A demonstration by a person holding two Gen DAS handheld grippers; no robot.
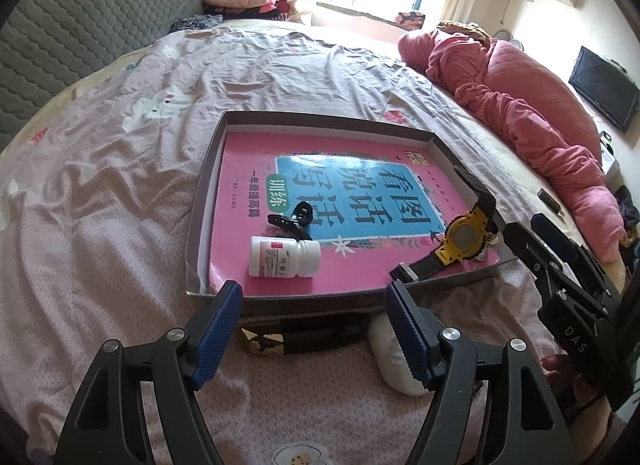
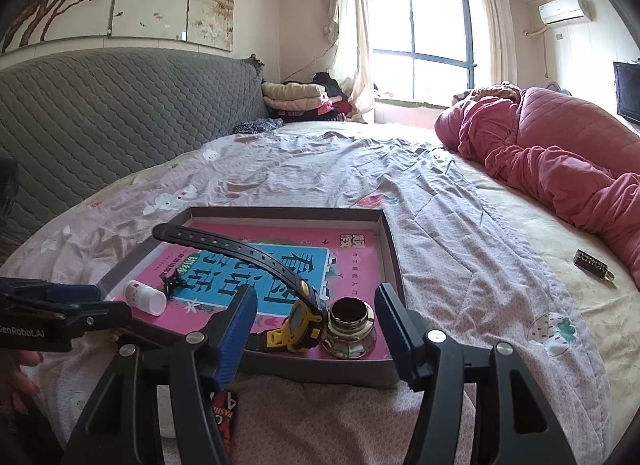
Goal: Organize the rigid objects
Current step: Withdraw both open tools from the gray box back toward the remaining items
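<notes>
Yellow watch [image 2: 304, 325] sits in box [image 2: 390, 241]; right gripper [image 2: 316, 315] spread, empty. Left gripper [image 1: 314, 305] spread: should straddle white case [image 1: 394, 361] squarely before closing.

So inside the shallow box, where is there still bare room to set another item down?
The far half of the pink book, toward the box back wall, is bare. The near edge is crowded: white bottle and black clip at one corner, yellow watch and gold-rimmed jar at the other. A small gap lies between the groups.
</notes>
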